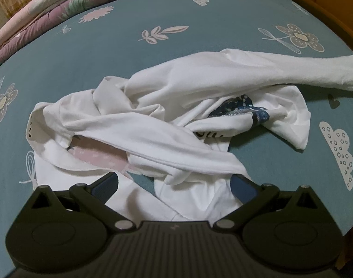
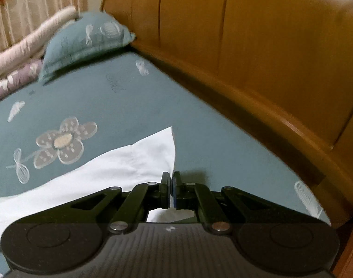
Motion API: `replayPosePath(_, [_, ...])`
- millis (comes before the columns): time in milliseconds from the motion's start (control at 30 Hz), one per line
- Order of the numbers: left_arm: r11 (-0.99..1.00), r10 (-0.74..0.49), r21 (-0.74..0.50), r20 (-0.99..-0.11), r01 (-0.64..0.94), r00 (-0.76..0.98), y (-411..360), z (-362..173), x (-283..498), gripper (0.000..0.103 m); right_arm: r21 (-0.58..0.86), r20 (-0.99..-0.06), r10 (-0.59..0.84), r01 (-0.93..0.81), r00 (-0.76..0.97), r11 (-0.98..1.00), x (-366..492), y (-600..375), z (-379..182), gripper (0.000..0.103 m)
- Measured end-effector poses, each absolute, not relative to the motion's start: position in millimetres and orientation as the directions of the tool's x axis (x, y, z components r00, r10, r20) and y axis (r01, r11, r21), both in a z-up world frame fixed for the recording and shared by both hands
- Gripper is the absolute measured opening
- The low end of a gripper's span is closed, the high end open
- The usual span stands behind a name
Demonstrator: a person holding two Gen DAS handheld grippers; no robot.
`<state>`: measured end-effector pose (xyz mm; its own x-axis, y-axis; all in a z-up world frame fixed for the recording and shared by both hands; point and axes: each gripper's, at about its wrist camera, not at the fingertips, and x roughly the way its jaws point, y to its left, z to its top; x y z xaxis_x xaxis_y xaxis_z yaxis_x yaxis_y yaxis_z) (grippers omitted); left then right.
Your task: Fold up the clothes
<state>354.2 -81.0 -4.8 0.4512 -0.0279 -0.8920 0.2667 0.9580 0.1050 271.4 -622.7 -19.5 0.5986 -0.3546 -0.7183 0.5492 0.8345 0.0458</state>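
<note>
While the white shirt lies in a crumpled heap in the middle of the bed, one long part of it stretches away to the right edge of the left wrist view, so its long line runs from left to right across the blue-green sheet with flowers and clouds; a dark blue spotted patch and a pale pink patch peek out from the folds; the left gripper points steeply down at the near side of the heap, and its fingers stand wide apart with white cloth lying between them, not squeezed; the right gripper tilts down over the sheet near the wooden headboard, and its fingers are pressed together on the edge of the shirt, pinching the thin white cloth; from there the cloth spreads back to the lower left of the right wrist view, with one pointed corner sticking up past the fingers; a blue-green pillow sits at the far end of the bed, beside a rolled quilt with purple and pink flowers.
</note>
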Motion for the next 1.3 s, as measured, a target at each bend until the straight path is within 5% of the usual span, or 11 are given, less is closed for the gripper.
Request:
replayPosePath(233, [0.969,-0.041,0.068,-0.901,0.236,0.432,-71,-11,354,0.102,0.019,-0.739,-0.377,0.576,0.559,0.817,272,-595,-30,0.027])
replayPosePath(433, [0.978,-0.08,0.002,-0.918,0.207,0.389,-61,-30,356,0.102,0.072,-0.715,-0.244,0.415,0.655,0.907,278,-529,-22,0.042])
replayPosePath(833, [0.972,-0.16,-0.072,-0.898,0.222,0.409,-37,-57,337,0.102,0.155,-0.718,0.028,0.12,0.695,0.98,299,-424,-24,0.05])
replayPosePath(1300, [0.982,-0.152,-0.088,-0.888,0.165,0.434,12,-15,298,0.102,0.235,-0.732,0.188,-0.016,0.655,0.972,296,-355,-37,0.058])
